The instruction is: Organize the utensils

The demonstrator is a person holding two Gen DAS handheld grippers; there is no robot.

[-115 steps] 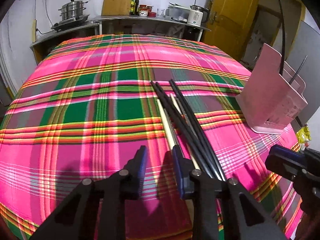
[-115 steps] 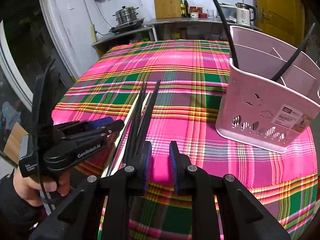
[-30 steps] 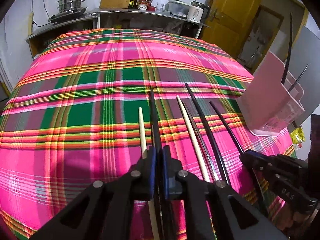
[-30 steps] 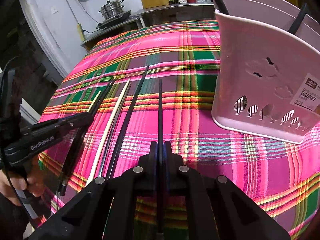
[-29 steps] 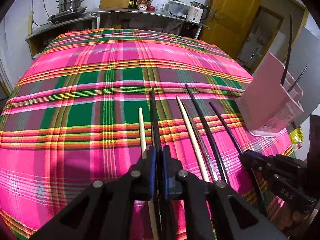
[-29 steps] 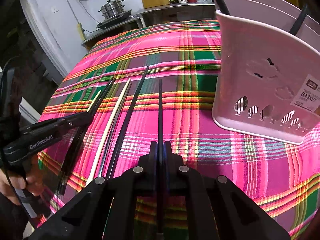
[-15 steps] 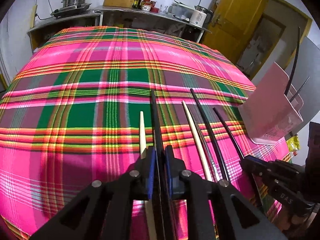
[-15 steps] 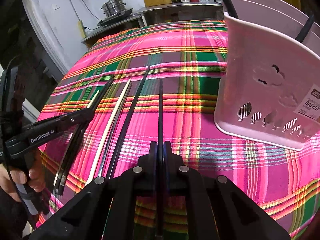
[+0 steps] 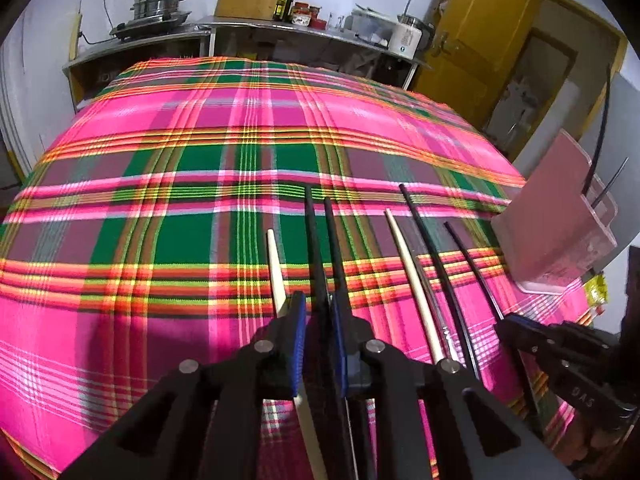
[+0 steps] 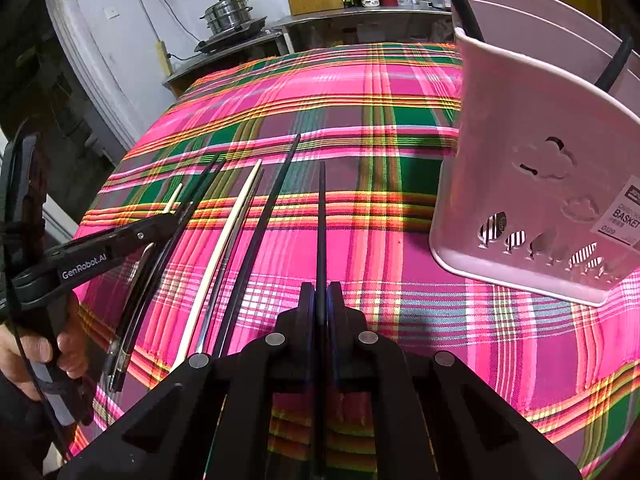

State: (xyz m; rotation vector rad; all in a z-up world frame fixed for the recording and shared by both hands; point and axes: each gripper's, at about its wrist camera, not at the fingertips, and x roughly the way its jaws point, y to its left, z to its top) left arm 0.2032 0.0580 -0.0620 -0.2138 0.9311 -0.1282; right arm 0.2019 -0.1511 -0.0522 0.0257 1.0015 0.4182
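Gripping chopsticks [image 10: 321,216] w/ both tongs.

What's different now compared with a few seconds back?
Both grippers stood open then. Now the right gripper is clamped on one black chopstick, and the left gripper has two black chopsticks between its jaws, which have just been opening slightly. The bundle got spread out. The pink basket stayed upright on the cloth.

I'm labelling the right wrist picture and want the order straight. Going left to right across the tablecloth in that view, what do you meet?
Left gripper → short pale chopstick → long pale chopstick → loose black chopstick → black chopstick held in the right gripper → pink basket.
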